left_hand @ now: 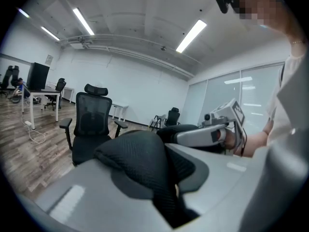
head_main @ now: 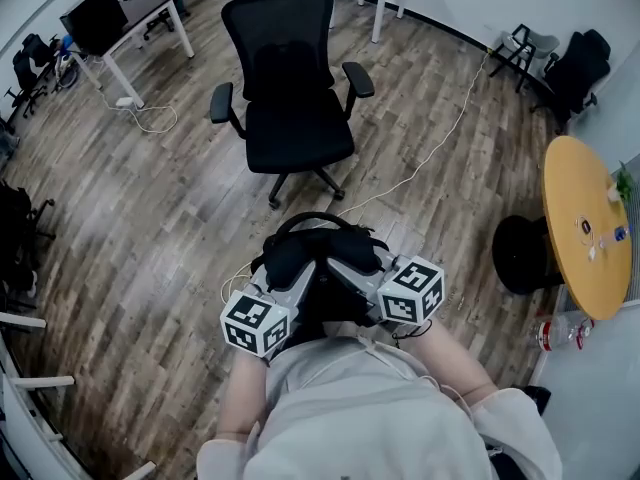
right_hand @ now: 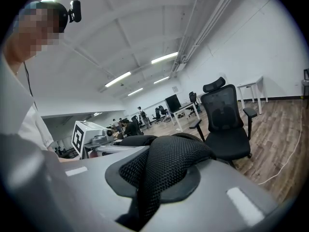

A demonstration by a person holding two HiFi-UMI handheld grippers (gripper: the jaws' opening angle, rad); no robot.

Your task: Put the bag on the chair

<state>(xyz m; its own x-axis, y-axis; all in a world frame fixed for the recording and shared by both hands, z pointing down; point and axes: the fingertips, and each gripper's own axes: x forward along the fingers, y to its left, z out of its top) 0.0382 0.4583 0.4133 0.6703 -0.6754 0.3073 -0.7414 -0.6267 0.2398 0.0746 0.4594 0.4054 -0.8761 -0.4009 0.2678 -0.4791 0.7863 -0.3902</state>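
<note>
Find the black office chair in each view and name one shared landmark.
Head view: chair at top centre.
Left gripper view: left of centre.
Right gripper view: right of centre.
Shared landmark: the black bag, nearer than the chair in each.

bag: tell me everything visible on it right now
The bag is black soft fabric with padded mesh straps and a thin loop handle on its far side. It is held up in front of the person. The left gripper and right gripper are each shut on the bag by a mesh strap. It is short of the black office chair and does not touch it.
</note>
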